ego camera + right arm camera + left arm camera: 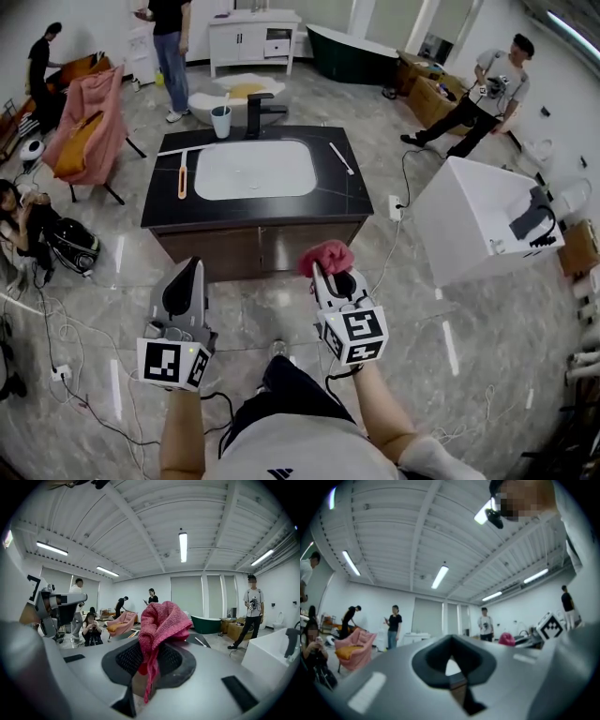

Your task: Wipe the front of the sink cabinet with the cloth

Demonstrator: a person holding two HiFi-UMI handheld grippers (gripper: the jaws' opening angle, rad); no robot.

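Note:
The sink cabinet (258, 246) stands ahead of me, its brown front under a black top (347, 192) with a white basin (255, 169). My right gripper (327, 269) is shut on a pink-red cloth (326, 256), held just short of the cabinet front's right part. In the right gripper view the cloth (159, 623) bunches above the shut jaws of the right gripper (146, 667). My left gripper (185, 283) hangs lower left of the cabinet, apart from it. Seen in the left gripper view, the left gripper (451, 663) has its jaws together with nothing between them.
On the black top lie an orange brush (182, 178), a teal cup (221, 121), a black faucet (257, 112) and a white stick (341, 158). A white box (478, 222) stands right. Cables (66, 375) trail over the floor at left. Several people stand or sit around.

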